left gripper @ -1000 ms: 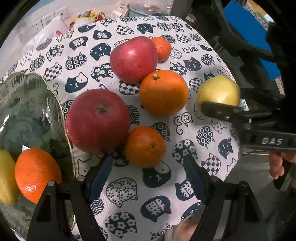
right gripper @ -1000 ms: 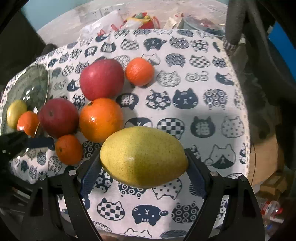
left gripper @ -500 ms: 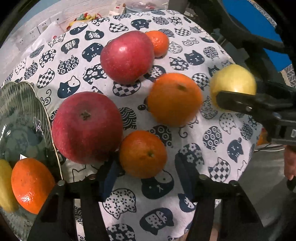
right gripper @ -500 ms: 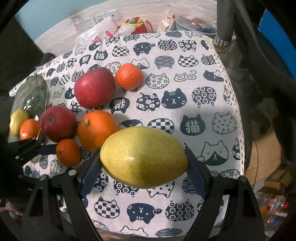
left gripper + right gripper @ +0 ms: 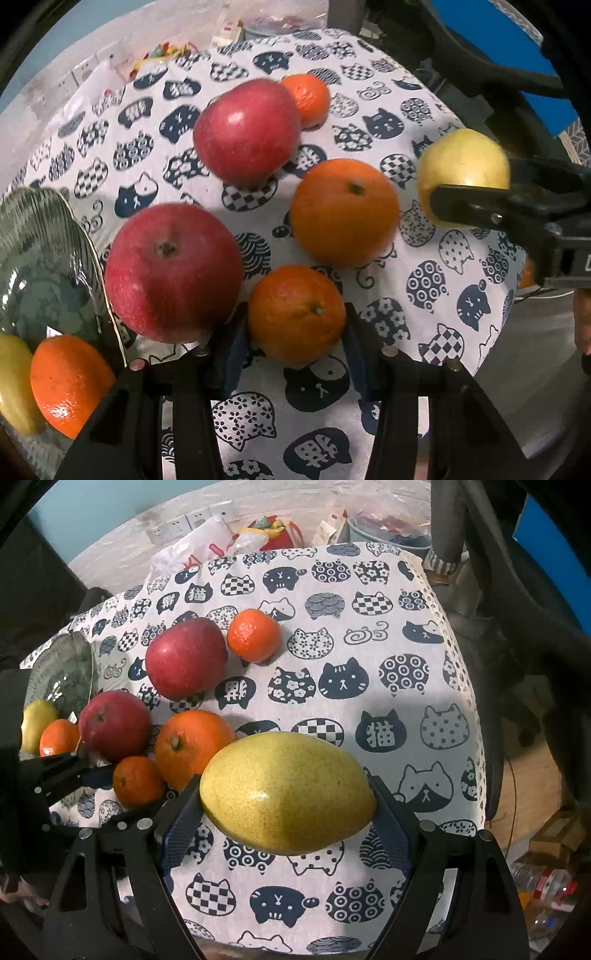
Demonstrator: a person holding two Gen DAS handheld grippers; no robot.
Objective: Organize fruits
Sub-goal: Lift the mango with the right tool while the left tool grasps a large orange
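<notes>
Speckled yellow-green pear [image 5: 287,793] clamped lengthwise in right jaws.

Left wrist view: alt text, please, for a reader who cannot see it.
The left gripper straddles a small tangerine on a cat-print tablecloth, jaws close beside it. Two red apples, an orange and another tangerine lie beyond; the right gripper holds a yellow pear.

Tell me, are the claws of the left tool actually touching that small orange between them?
Cannot tell. In the left wrist view the small orange sits between the left gripper pads, close on both sides, but neither contact nor gap shows plainly.
</notes>
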